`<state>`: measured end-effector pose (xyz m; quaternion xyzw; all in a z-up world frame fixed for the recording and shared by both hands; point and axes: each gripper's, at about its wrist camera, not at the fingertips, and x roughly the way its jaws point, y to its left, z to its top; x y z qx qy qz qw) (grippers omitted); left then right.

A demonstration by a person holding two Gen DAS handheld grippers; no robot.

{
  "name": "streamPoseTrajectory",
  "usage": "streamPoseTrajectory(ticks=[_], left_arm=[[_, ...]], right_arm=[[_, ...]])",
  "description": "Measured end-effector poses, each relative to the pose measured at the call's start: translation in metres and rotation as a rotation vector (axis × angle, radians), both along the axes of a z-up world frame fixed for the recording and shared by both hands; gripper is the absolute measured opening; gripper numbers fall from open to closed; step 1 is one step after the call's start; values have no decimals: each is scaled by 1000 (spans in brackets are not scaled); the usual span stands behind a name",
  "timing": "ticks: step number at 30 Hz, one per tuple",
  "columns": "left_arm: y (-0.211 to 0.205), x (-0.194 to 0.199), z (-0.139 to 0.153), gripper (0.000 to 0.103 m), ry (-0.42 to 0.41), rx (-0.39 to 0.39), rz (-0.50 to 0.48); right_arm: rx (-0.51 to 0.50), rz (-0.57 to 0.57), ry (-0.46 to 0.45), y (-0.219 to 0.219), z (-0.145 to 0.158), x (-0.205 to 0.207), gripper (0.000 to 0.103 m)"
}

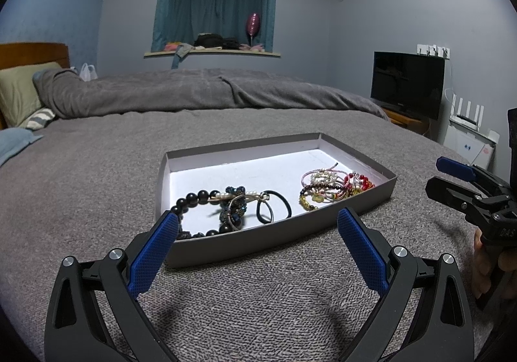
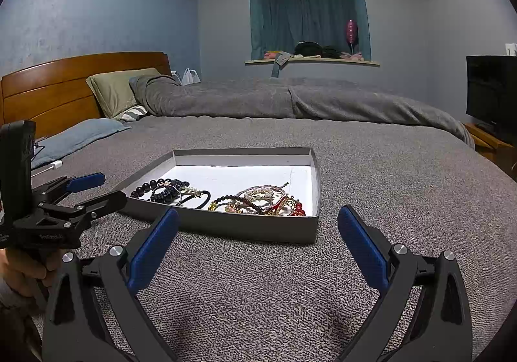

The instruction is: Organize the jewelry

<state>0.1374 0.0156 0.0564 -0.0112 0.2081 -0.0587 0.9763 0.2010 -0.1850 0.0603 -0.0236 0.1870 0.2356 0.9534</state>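
A shallow grey box with a white floor lies on the bed. At its left end sit dark pieces: a black bead bracelet, a blue bead bracelet and a black hair tie. At its right end is a heap of pink, pearl, red and gold bracelets. My left gripper is open and empty just in front of the box's near wall. In the right wrist view the box holds the dark pieces and the coloured heap. My right gripper is open and empty, short of the box.
The grey bedspread lies all around the box. A rolled grey duvet crosses the far side, with pillows and a wooden headboard beyond it. A television stands to the right. A hand grips the left handle.
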Motion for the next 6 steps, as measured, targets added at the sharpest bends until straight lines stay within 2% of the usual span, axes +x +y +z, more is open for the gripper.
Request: streamPoseTrajectory(ticks=[6], left_arm=[[0, -1, 0, 98, 2, 2, 2]], right_arm=[[0, 0, -1, 0, 0, 0, 97]])
